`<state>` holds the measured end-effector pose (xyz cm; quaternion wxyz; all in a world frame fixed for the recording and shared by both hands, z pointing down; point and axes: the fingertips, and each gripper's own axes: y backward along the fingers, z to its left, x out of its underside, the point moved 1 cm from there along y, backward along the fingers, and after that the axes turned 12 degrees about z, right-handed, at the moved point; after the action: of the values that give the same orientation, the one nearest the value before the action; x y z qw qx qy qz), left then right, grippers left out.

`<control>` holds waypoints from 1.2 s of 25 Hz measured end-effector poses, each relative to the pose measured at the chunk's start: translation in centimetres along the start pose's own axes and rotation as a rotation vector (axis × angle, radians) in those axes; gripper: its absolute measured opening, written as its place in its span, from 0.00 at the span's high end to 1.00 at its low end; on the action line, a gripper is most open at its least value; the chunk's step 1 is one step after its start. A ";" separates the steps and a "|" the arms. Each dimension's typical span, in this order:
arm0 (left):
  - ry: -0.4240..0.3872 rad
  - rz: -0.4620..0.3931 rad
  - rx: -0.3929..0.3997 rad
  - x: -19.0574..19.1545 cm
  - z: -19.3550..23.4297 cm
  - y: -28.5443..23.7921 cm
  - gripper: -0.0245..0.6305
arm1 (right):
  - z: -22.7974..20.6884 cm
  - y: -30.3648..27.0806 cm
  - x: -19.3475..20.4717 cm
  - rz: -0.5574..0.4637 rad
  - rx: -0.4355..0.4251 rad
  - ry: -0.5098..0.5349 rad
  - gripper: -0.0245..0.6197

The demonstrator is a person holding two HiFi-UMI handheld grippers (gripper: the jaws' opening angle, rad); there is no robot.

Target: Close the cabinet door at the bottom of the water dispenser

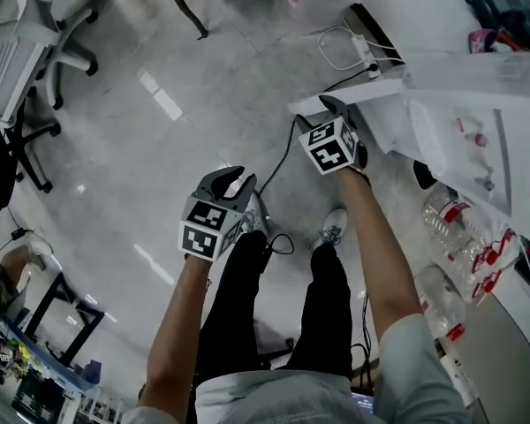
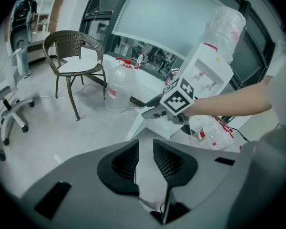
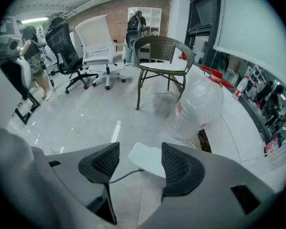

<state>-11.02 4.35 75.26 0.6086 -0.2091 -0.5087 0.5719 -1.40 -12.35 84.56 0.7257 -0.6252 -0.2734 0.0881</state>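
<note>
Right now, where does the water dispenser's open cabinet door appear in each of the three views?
Head view: the cabinet door is the white strip at upper right, beside the right gripper.
Left gripper view: the door is at centre, below the right gripper.
Right gripper view: the door is at low centre, framed between the open jaws.
Shared landmark: the wicker chair, in all three.

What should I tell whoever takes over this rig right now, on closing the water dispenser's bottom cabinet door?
Left gripper: open, empty, over bare floor, away from the door.
Right gripper: open; an edge of the white cabinet door shows between its jaws, not pinched.
White water dispenser: on the person's right, with the door swung out.
Done: nothing yet; the door is open.
Left: push the door shut.
</note>
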 end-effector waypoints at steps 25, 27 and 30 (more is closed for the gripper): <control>-0.017 0.017 0.025 0.0 -5.6 -5.4 0.80 | 3.0 3.6 16.9 0.016 0.195 -0.016 0.62; -0.036 0.031 0.037 0.4 -7.5 -6.7 0.80 | 2.5 4.3 19.4 0.031 0.214 -0.008 0.63; -0.059 0.051 0.056 1.2 -10.3 -8.1 0.80 | 1.2 5.5 23.5 0.055 0.253 -0.016 0.65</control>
<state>1.54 6.75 78.42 0.5842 -0.1879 -0.5047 0.6072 18.79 0.88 86.14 0.7940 -0.5350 -0.2487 0.1466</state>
